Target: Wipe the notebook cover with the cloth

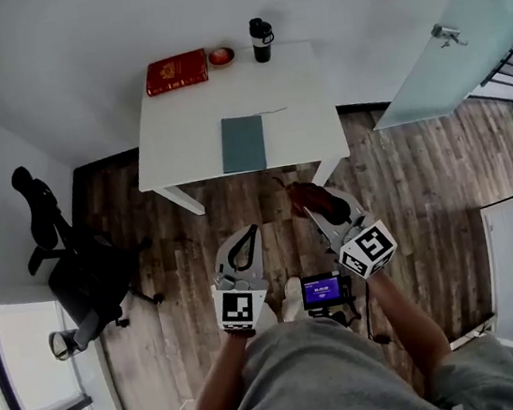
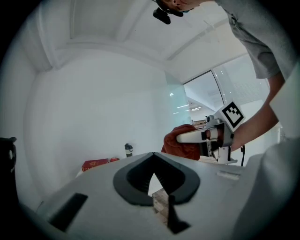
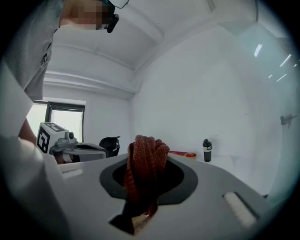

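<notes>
Two containers, red bowl [image 1: 221, 56] and black bottle [image 1: 261, 39], stand beyond the notebook [image 1: 242, 143].

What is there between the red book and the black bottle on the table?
A small red bowl lies between the red book and the black bottle. The head view shows this most clearly.

Red book [image 1: 176, 71], bowl [image 1: 221, 56], bottle [image 1: 261, 39] on white table [image 1: 180, 134]

Cloth [image 3: 143, 164] looks coarsely knitted; table [image 1: 180, 134] matt, floor [image 1: 406, 188] wood-grained.
</notes>
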